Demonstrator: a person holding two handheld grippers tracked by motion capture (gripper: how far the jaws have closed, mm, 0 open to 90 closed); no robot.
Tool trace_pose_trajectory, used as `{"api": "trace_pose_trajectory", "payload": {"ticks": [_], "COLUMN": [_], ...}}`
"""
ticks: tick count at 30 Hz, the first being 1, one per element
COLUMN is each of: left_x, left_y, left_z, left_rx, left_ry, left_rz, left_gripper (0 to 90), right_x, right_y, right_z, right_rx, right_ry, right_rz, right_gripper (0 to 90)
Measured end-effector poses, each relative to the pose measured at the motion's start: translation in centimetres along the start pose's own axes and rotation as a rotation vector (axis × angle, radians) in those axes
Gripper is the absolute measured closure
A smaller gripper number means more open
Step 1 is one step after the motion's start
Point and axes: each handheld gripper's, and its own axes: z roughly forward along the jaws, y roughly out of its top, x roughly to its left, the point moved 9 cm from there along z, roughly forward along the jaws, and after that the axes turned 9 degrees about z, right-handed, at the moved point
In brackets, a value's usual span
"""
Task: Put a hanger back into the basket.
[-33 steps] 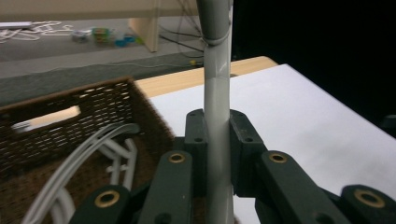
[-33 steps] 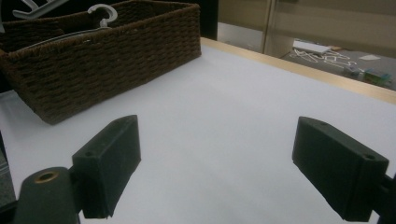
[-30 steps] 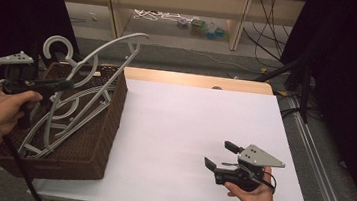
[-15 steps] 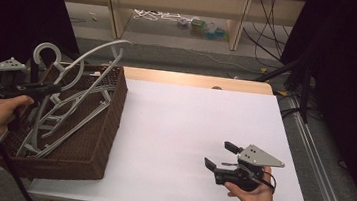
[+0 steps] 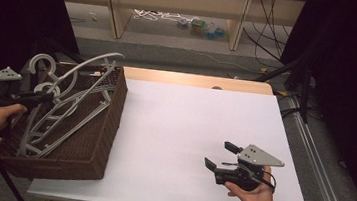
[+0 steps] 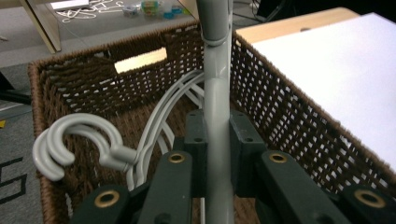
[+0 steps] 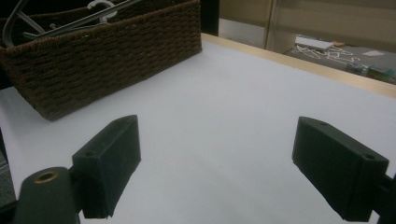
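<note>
Grey moulded-plastic clothes hanger (image 6: 217, 140), centre of the left gripper view: light, stiff, smooth enough to slip or swivel. Your left gripper (image 5: 41, 97) has its fingers (image 6: 196, 135) pinching the bar, above the brown woven wicker basket (image 5: 108, 123) on the white counter (image 5: 188, 131). Right gripper (image 5: 218, 155), lower right of the high view: fingers spread, holding nothing.

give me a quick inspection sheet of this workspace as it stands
surface: white table top, bare in the middle.
job's things: grey hangers piled in the wicker basket at the table's left, some poking above the rim.
clutter: nothing seen on the table.
grippers: left gripper shut on a hanger bar over the basket; right gripper open, resting on the table, holding nothing.
cables: left gripper's cable trails down.
surroundings: wooden shelf behind, cords on the floor.
</note>
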Motion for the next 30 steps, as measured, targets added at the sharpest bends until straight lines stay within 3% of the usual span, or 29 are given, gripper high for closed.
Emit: {"api": "trace_pose_trajectory", "payload": {"ticks": [2, 5, 8, 15, 16, 17, 24, 30], "left_x": [0.1, 0.3, 0.5, 0.8, 0.9, 0.9, 1.3, 1.2], "left_y": [-0.3, -1.1, -1.6, -2.5, -2.8, -2.9, -3.5, -3.8], "left_z": [0.0, -0.1, -0.1, 0.0, -0.2, 0.0, 0.3, 0.8], "left_rx": [0.009, 0.036, 0.048, 0.055, 0.088, 0.075, 0.092, 0.139], "left_ry": [0.002, 0.004, 0.007, 0.009, 0.006, 0.003, 0.008, -0.006], "left_rz": [0.007, 0.024, 0.024, 0.017, 0.035, 0.018, 0.004, 0.022], "left_gripper": [79.5, 79.5, 79.5, 79.5, 79.5, 79.5, 79.5, 79.4], "right_x": [0.0, 0.0, 0.0, -0.2, -0.1, -0.1, -0.1, -0.1], "right_y": [-0.2, 0.1, -0.2, 0.0, 0.0, -0.1, -0.2, -0.2], "right_z": [-0.1, 0.0, -0.1, 0.0, 0.0, -0.1, 0.0, 0.0], "right_rx": [0.025, -0.003, 0.023, 0.007, 0.005, 0.014, 0.019, 0.019], "right_ry": [-0.002, -0.002, -0.004, -0.011, -0.008, -0.006, -0.005, -0.006], "right_rz": [0.018, 0.001, 0.019, 0.008, 0.010, 0.005, 0.007, 0.007], "right_gripper": [16.3, 16.3, 16.3, 16.3, 16.3, 16.3, 16.3, 16.3]}}
